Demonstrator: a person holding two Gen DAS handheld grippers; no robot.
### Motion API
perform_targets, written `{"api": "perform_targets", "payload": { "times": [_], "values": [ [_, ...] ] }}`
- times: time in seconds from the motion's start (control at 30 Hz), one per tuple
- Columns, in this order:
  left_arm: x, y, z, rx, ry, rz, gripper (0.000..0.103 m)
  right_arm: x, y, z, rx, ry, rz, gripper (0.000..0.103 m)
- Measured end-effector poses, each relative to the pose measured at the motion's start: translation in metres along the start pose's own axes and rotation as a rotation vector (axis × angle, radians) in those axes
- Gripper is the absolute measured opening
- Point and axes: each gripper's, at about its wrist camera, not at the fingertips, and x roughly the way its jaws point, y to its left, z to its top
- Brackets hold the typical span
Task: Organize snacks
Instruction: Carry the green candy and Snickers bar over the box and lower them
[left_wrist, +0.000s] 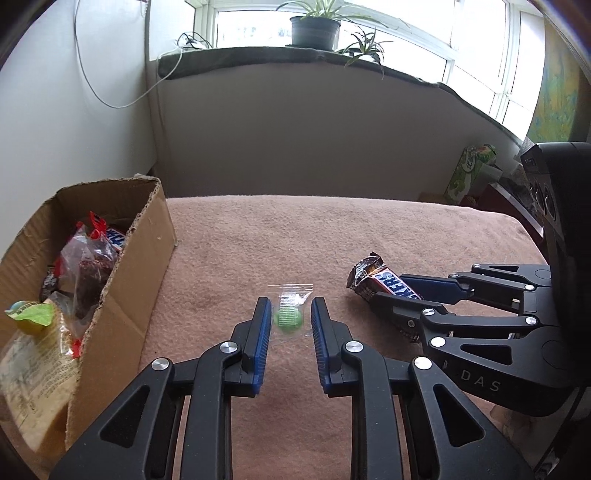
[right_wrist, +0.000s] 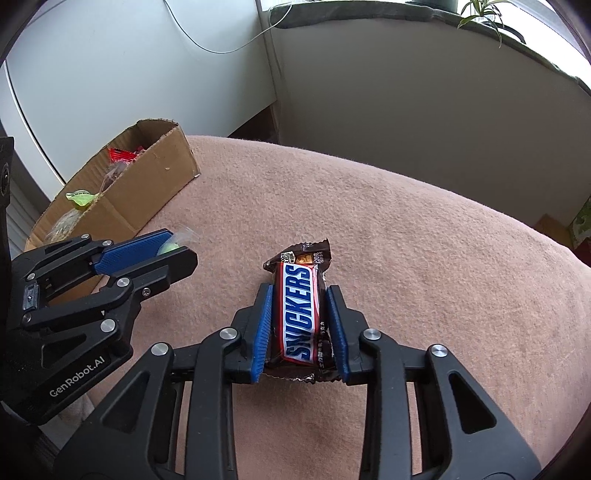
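Table (left_wrist: 369, 229) draped in a pinkish-tan fleecy cloth (right_wrist: 406, 229), rounded at the far edge. At the left side, an open cardboard box (left_wrist: 140, 266) with a torn rim, standing on the cloth and filled with wrapped snacks. Near the middle, a small green candy (left_wrist: 289, 318) in a clear wrapper. To its right, well apart from the box, a Snickers bar (right_wrist: 300, 310) in its brown wrapper, lying lengthwise.

L gripper (left_wrist: 287, 314) & R gripper (right_wrist: 300, 321) both angled down, side by side, jaws narrowed, each clamping sth.
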Motion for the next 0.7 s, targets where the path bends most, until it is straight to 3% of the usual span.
{"api": "perform_targets", "payload": {
  "times": [0.43, 0.7],
  "values": [
    [-0.066, 0.026, -0.002, -0.006, -0.145, -0.030, 0.020, -0.057, 0.030, 0.013, -0.031, -0.121, 0.017, 0.030],
    [-0.094, 0.040, -0.001, -0.027, -0.220, -0.005, 0.020, -0.072, 0.067, 0.028, -0.079, -0.163, 0.036, 0.030]
  ]
}}
